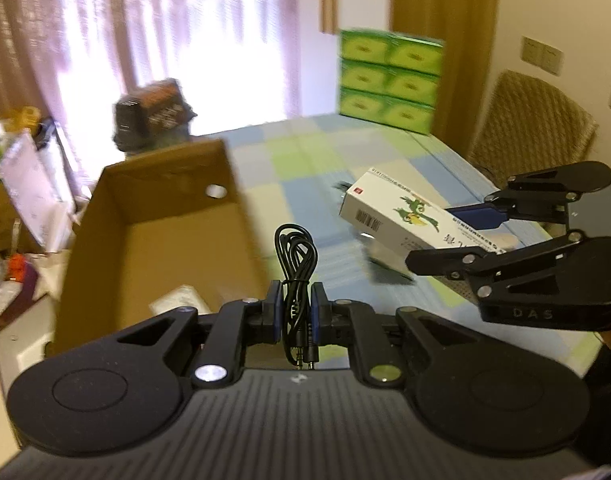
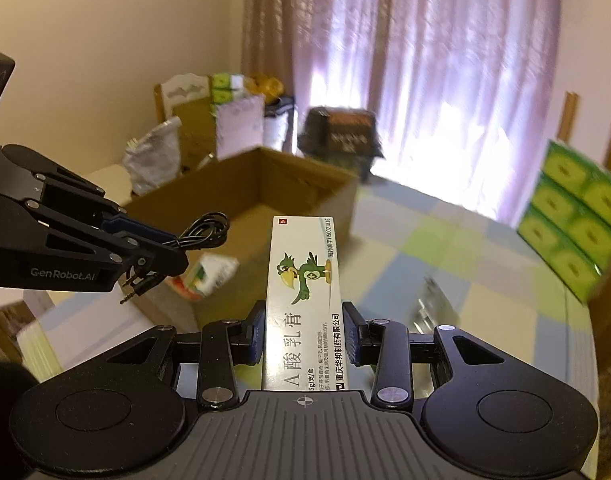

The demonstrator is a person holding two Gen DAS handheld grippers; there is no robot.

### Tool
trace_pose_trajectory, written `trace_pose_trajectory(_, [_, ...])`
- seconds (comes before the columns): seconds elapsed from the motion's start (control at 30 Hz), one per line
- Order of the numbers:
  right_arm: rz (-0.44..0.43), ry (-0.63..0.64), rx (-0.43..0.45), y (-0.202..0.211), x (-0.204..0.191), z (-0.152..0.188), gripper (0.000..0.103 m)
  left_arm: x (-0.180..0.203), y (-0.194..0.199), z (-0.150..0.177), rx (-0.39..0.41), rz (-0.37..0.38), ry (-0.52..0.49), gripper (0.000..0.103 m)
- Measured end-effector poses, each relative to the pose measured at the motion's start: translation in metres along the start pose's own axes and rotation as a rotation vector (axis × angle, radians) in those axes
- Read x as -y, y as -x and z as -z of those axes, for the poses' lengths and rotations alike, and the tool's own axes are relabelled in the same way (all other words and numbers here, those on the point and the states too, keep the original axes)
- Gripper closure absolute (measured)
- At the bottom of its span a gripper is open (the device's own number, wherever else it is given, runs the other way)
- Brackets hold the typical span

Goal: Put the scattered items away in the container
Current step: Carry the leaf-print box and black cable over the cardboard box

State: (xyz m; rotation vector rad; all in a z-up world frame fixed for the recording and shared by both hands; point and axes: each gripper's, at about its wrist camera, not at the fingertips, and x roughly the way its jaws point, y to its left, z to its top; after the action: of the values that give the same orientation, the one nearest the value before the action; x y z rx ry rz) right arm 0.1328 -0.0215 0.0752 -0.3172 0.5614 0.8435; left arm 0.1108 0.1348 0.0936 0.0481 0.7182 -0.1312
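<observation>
My left gripper (image 1: 296, 312) is shut on a coiled black audio cable (image 1: 296, 264), its plugs hanging down at the fingers' base. It hovers by the near right corner of an open cardboard box (image 1: 105, 216). In the right wrist view the same gripper (image 2: 173, 254) holds the cable (image 2: 205, 232) over the box (image 2: 241, 188). My right gripper (image 2: 303, 320) is shut on a long white ointment box with a green bird (image 2: 303, 280), lifted above the checked cloth. The left wrist view shows that ointment box (image 1: 405, 216) in the right gripper (image 1: 437, 236).
A white packet (image 2: 209, 272) lies inside the cardboard box. A small silvery item (image 2: 429, 308) rests on the checked cloth (image 1: 305, 152). Green tissue packs (image 1: 389, 80) are stacked at the far side. A wicker chair (image 1: 533, 128), bags and curtains surround the surface.
</observation>
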Motion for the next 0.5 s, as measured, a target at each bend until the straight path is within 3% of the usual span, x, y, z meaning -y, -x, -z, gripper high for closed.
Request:
trace_pose_trajectory(0.23, [-0.049,0.023,0.005,-0.038,-0.031,-0.036,0.062,-0.061,0.001,0.0,0.001,-0.079,0.048,0.093])
trace_pose_trajectory(0.5, [-0.065,0.012,-0.032,-0.086,-0.046,-0.053,0.062,-0.104,-0.021,0.004,-0.016,-0.106,0.079,0.093])
